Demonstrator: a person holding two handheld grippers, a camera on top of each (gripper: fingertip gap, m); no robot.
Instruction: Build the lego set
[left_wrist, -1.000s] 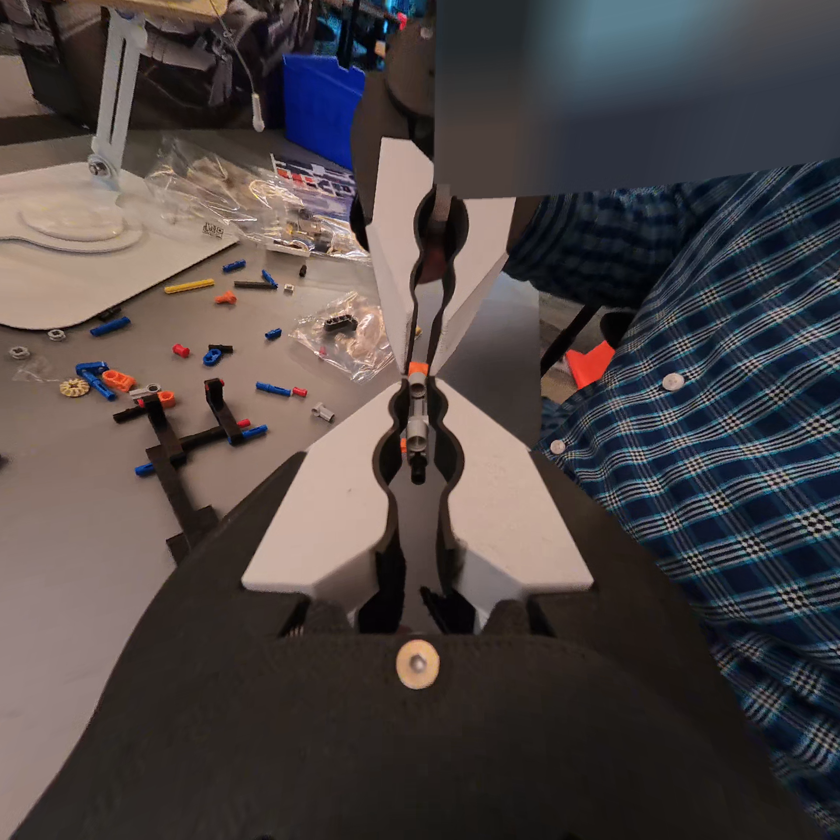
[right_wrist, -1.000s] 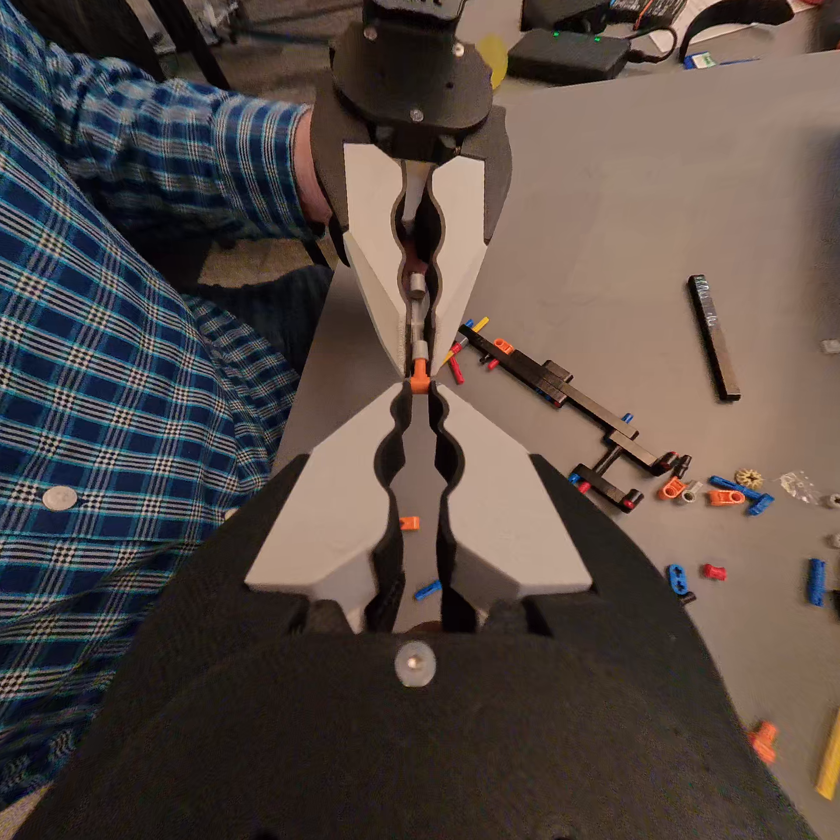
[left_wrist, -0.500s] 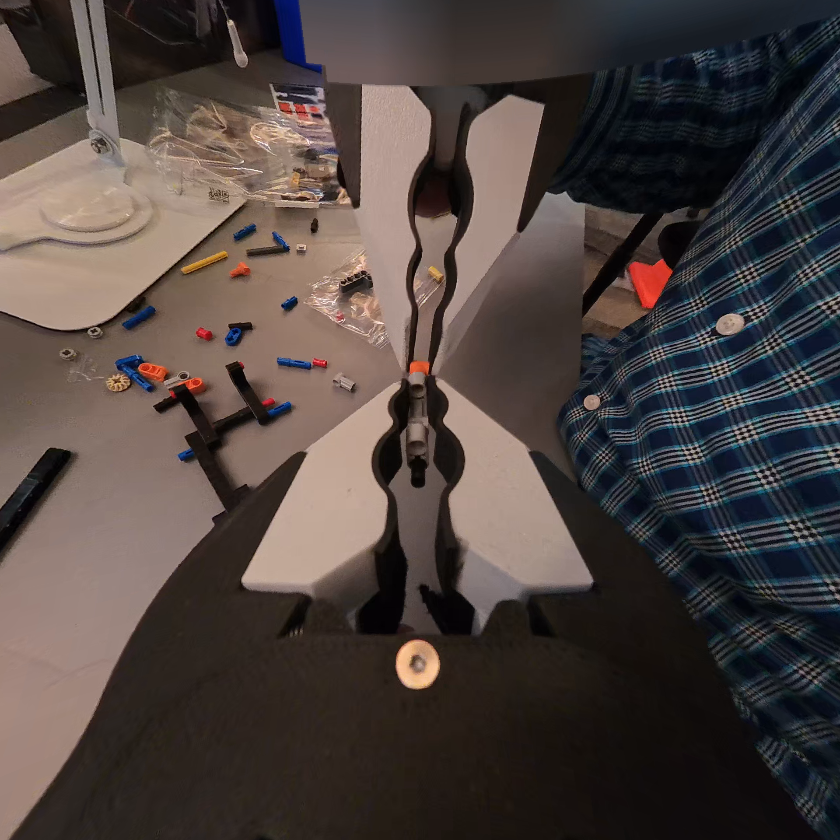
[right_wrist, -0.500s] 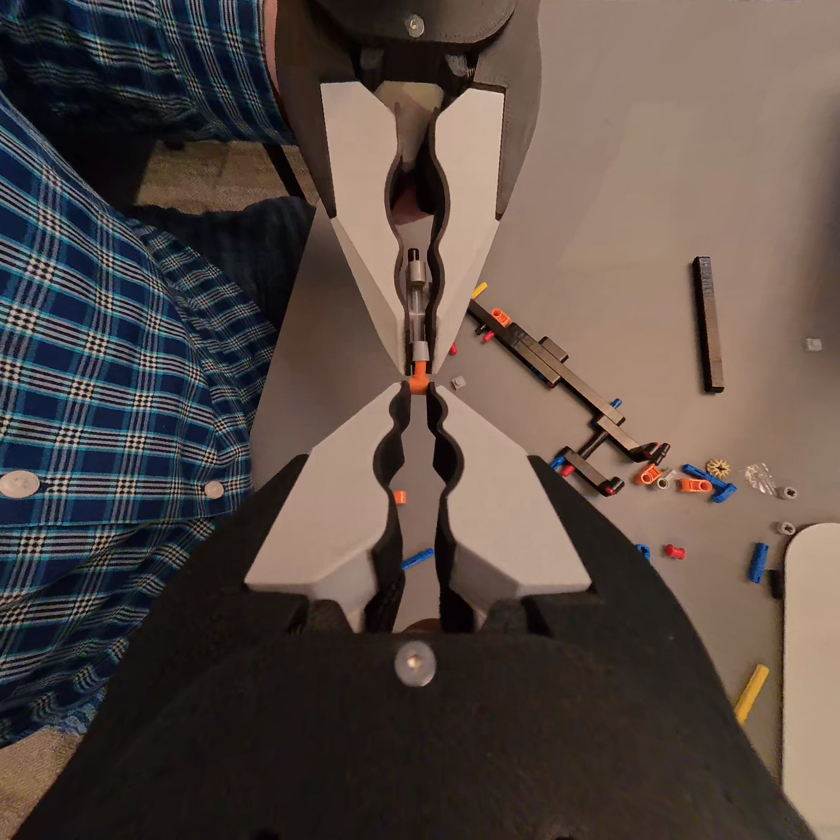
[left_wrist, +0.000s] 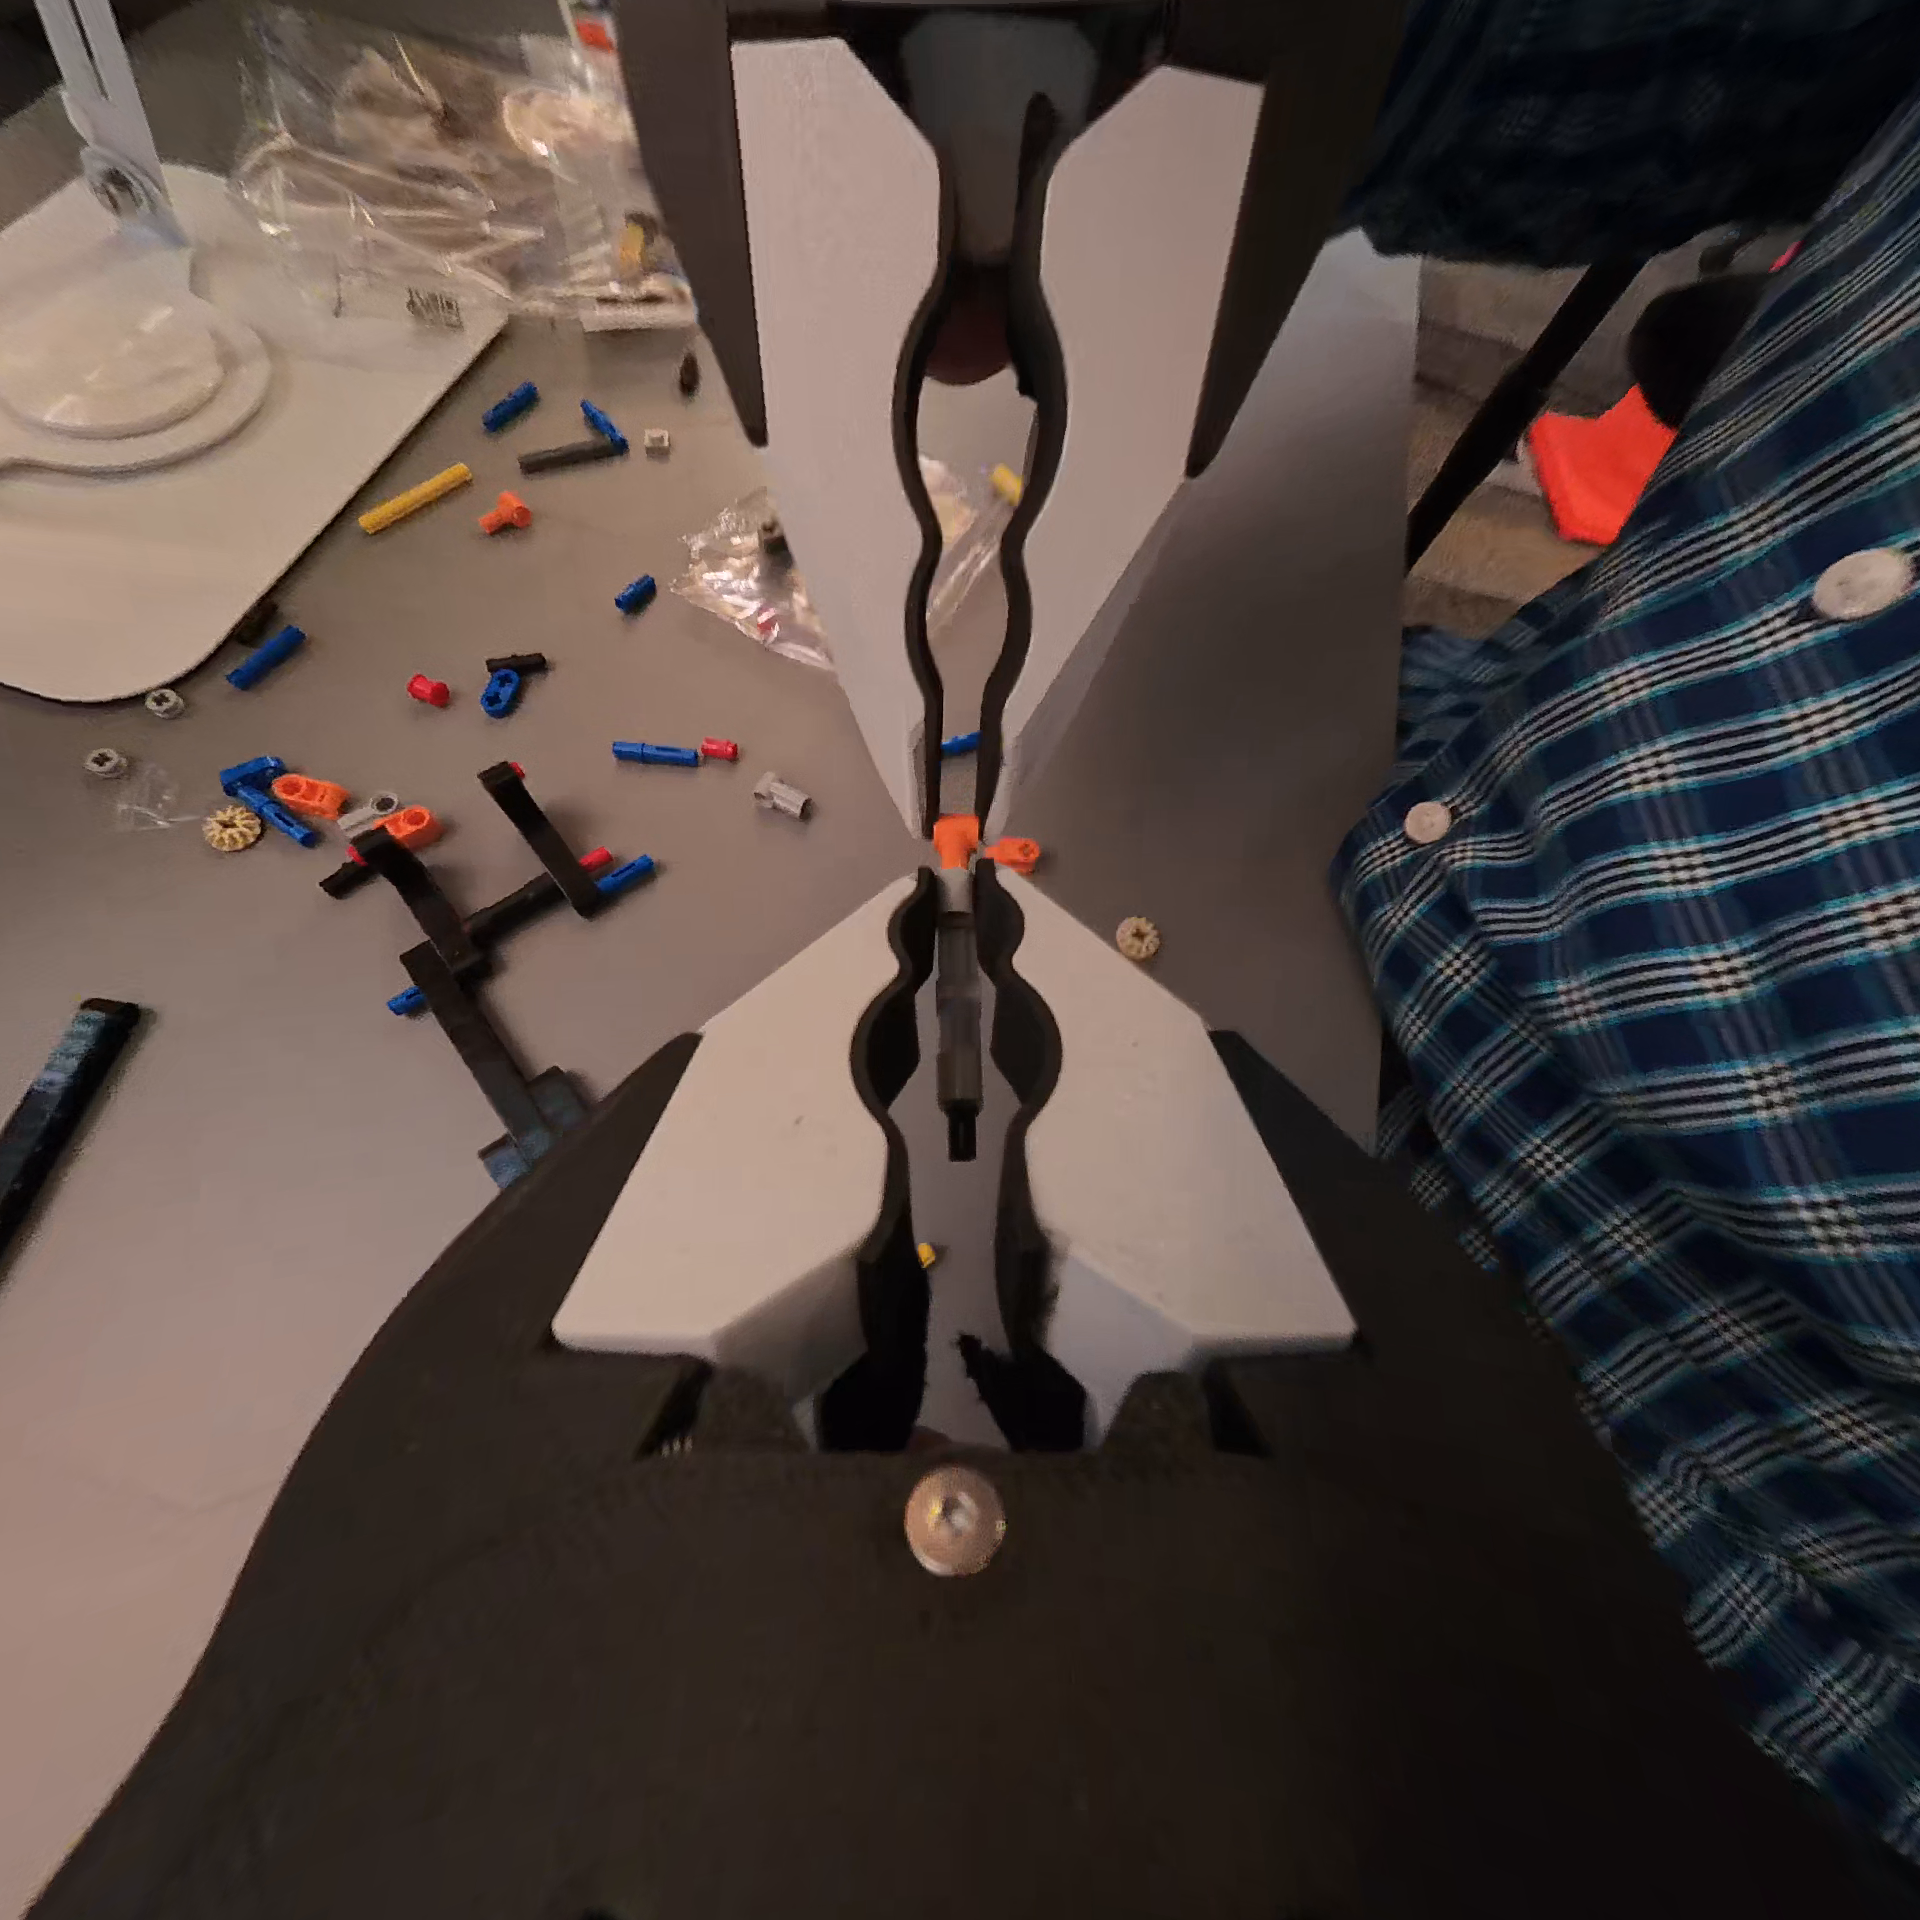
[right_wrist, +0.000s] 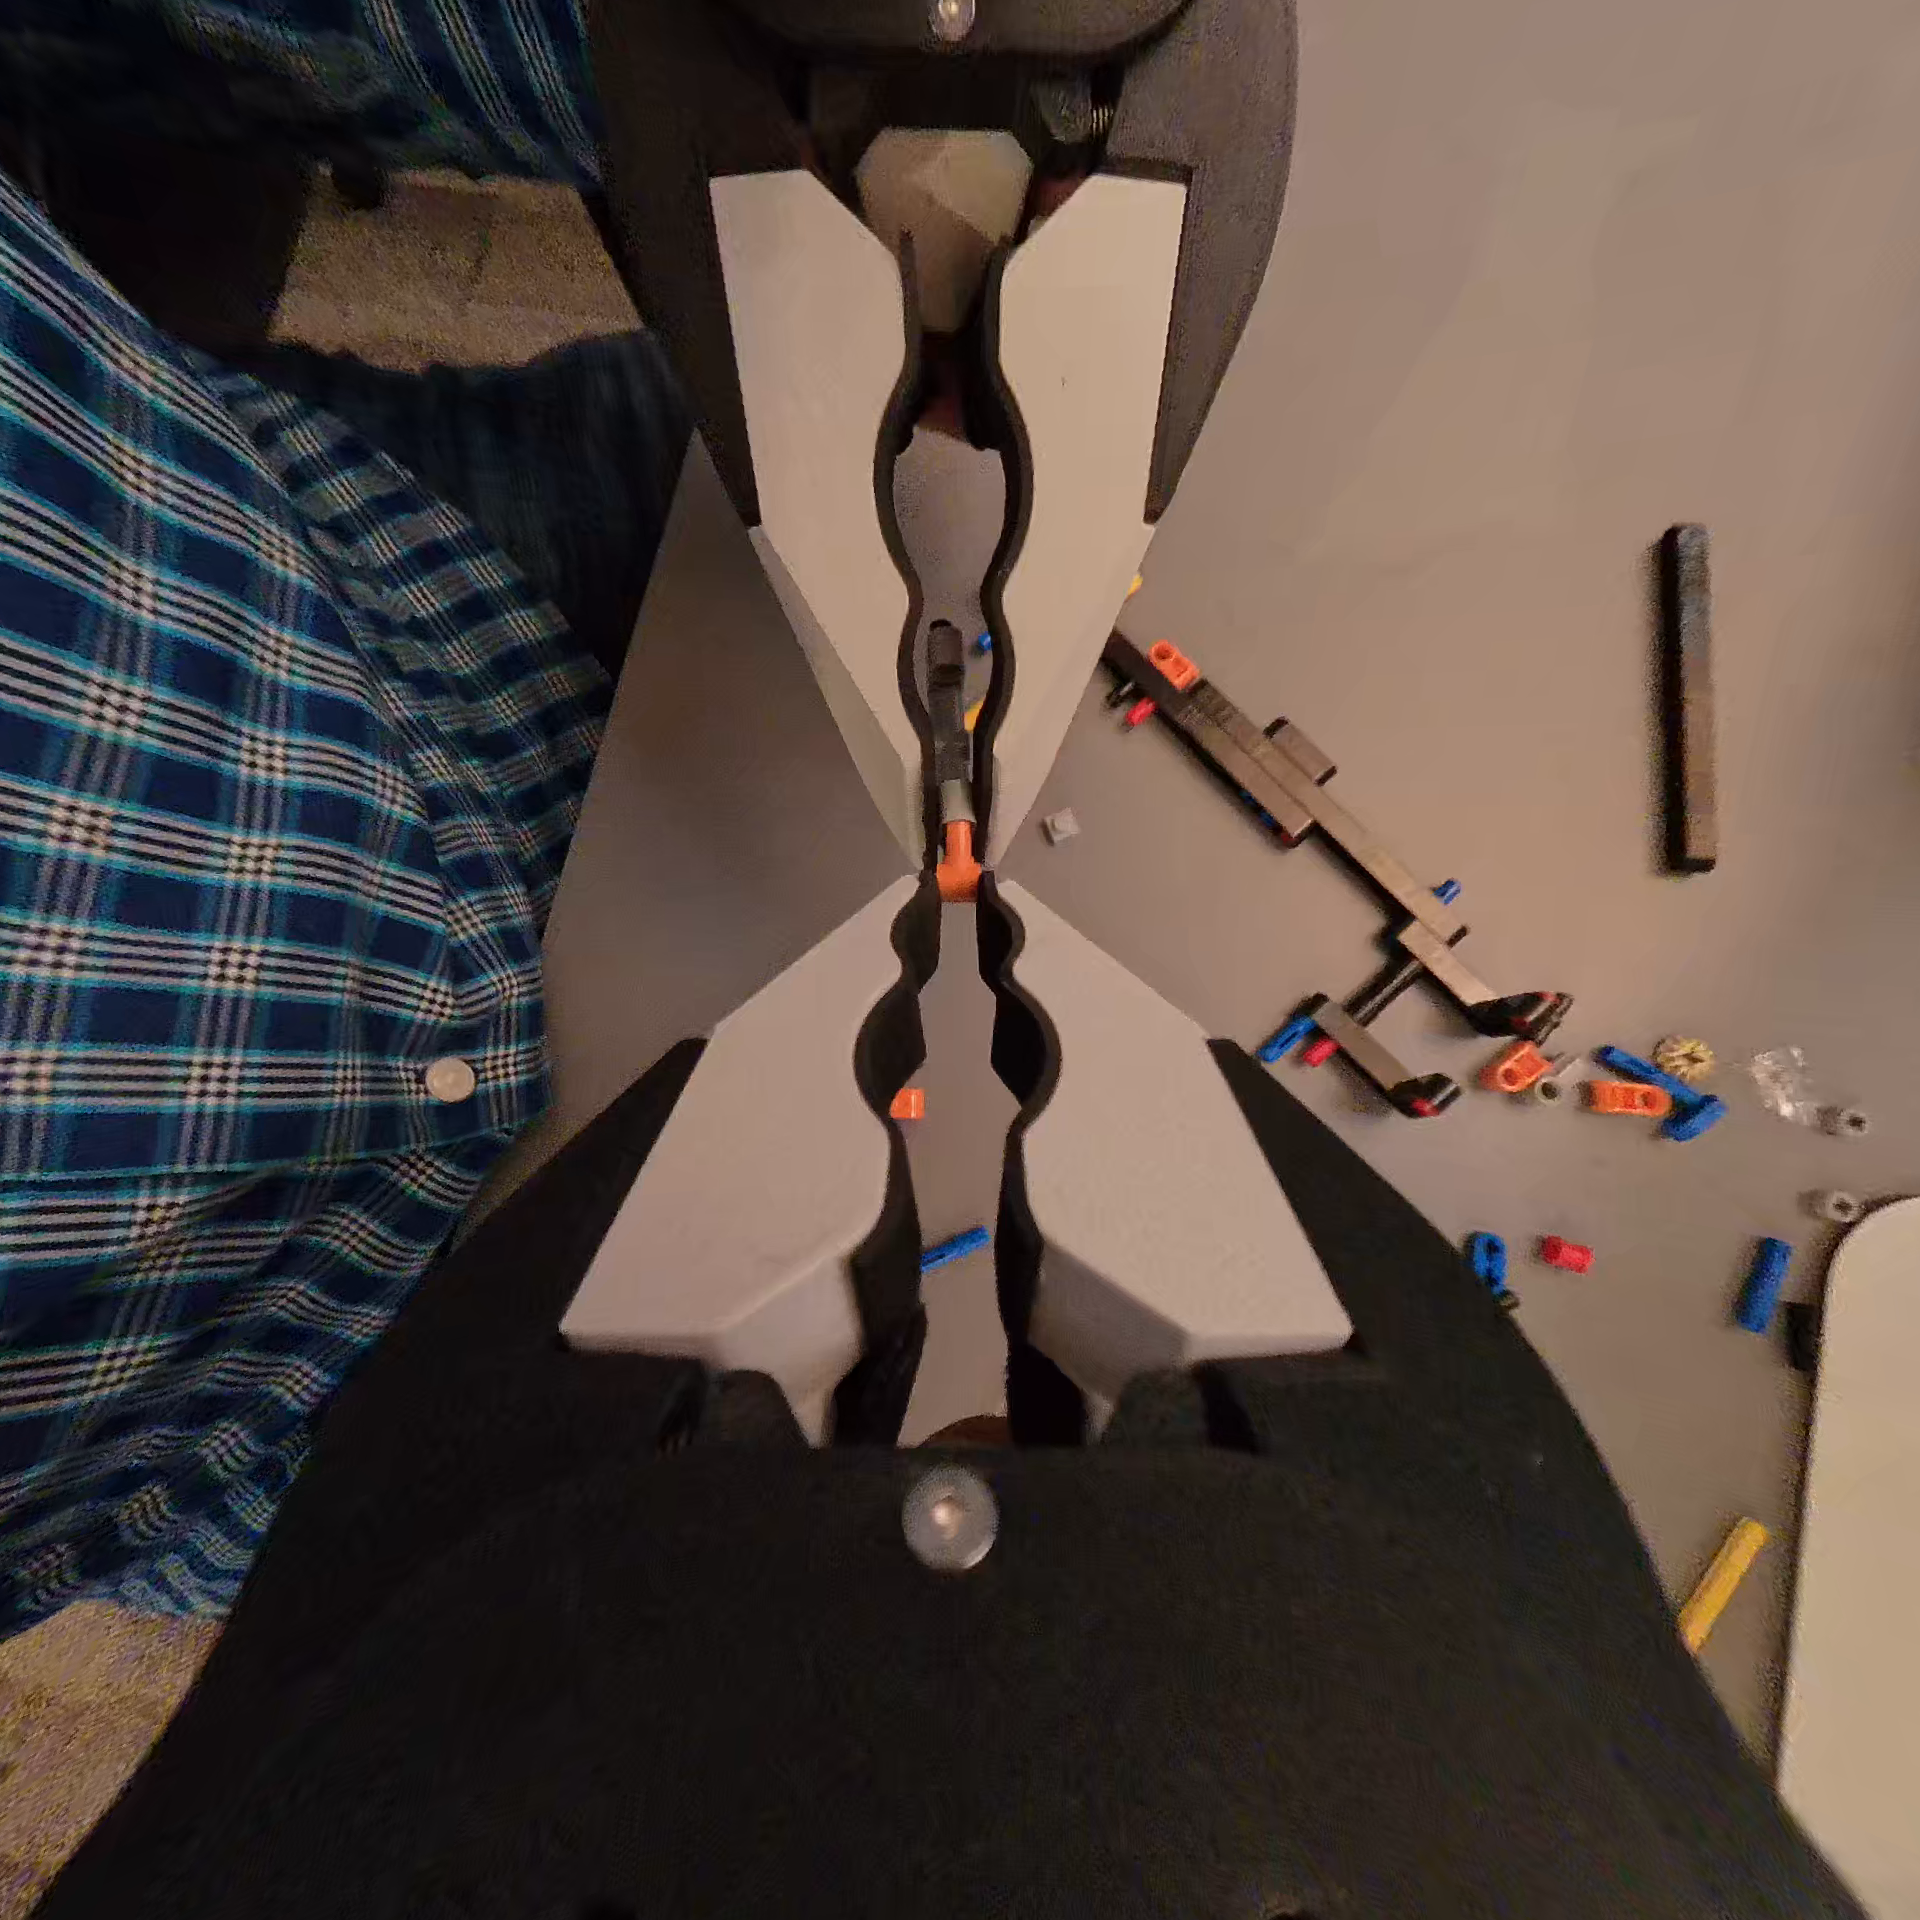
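Observation:
My two grippers meet tip to tip above the grey table. My left gripper (left_wrist: 954, 885) is shut on a grey and black axle piece (left_wrist: 956, 1023) that lies along its fingers. My right gripper (right_wrist: 956, 889) is shut at its tips on a small orange connector (right_wrist: 956, 864). The orange connector (left_wrist: 953, 840) sits on the end of the axle piece (right_wrist: 948, 727). In each view the other gripper comes down from the top. A black frame assembly (left_wrist: 468, 940) with blue and red pins lies on the table; it also shows in the right wrist view (right_wrist: 1340, 821).
Loose blue, orange, red and yellow pieces (left_wrist: 312, 800) are scattered around the frame. A long black beam (right_wrist: 1685, 707) lies apart. A white board (left_wrist: 114, 488) and clear plastic bags (left_wrist: 416, 218) are farther back. A person's plaid shirt (right_wrist: 208, 831) is close beside the grippers. Left and right tips are no more than a few centimetres apart.
Both grippers stay tip to tip on the joined pieces. They have closed in on each other and shifted over the table, so the facing gripper fills more of each view.

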